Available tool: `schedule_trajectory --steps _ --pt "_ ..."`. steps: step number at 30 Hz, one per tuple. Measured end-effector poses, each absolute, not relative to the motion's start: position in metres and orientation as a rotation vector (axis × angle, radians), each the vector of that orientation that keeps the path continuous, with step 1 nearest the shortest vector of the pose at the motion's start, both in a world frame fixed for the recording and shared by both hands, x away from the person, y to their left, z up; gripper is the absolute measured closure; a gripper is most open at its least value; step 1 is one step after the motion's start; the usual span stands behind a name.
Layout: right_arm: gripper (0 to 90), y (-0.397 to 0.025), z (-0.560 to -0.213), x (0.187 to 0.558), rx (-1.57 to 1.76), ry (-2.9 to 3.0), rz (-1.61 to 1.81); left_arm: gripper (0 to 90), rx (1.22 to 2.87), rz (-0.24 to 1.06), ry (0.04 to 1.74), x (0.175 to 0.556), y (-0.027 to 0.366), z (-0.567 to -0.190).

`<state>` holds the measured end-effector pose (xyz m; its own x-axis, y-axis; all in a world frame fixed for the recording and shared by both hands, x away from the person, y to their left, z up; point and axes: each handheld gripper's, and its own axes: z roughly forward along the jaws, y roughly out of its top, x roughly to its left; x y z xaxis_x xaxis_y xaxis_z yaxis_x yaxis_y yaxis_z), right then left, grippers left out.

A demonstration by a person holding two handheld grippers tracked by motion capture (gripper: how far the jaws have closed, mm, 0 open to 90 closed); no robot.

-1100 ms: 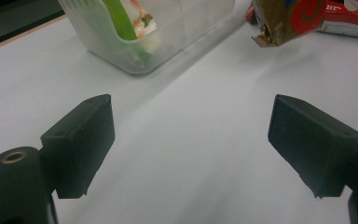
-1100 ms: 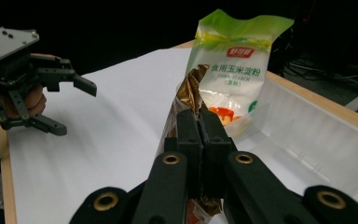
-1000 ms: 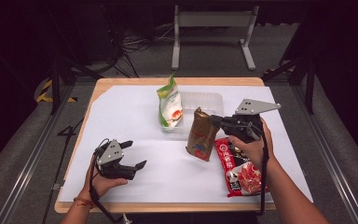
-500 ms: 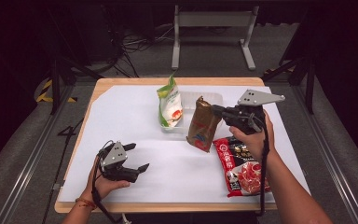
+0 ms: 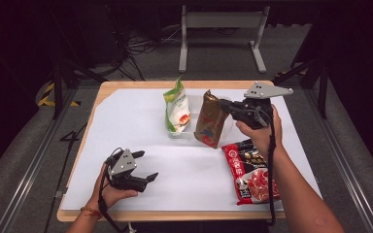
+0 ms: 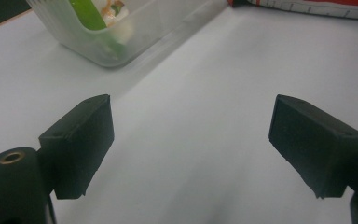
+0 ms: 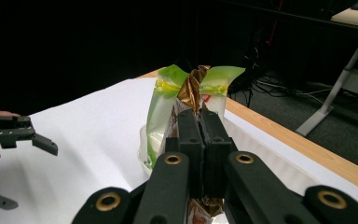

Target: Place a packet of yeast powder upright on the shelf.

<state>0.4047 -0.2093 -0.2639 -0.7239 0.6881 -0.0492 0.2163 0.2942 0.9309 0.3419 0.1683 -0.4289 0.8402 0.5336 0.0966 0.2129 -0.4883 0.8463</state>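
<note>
Glossy brown foil pouch (image 5: 211, 120); shiny red plastic packet (image 5: 249, 171); clear plastic tub (image 5: 190, 127); matt white sheet (image 5: 126, 121) over wooden desk (image 5: 108, 88); matt black claw (image 7: 199, 122).

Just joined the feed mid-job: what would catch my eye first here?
The right gripper holds a brown packet by its top, hanging it beside the clear tub near the table's far middle, where a green and white bag stands. A red packet lies flat near the right forearm. The left gripper rests open near the front left.

High view overhead; gripper views close, sharing clear tub (image 6: 121, 42).
</note>
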Motion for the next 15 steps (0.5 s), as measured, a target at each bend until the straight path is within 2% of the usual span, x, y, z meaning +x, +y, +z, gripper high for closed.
schedule_trajectory --steps 15 --pt "88.8 -0.196 -0.257 0.436 0.899 2.039 1.378 14.6 2.071 0.422 0.522 0.340 0.166 -0.427"
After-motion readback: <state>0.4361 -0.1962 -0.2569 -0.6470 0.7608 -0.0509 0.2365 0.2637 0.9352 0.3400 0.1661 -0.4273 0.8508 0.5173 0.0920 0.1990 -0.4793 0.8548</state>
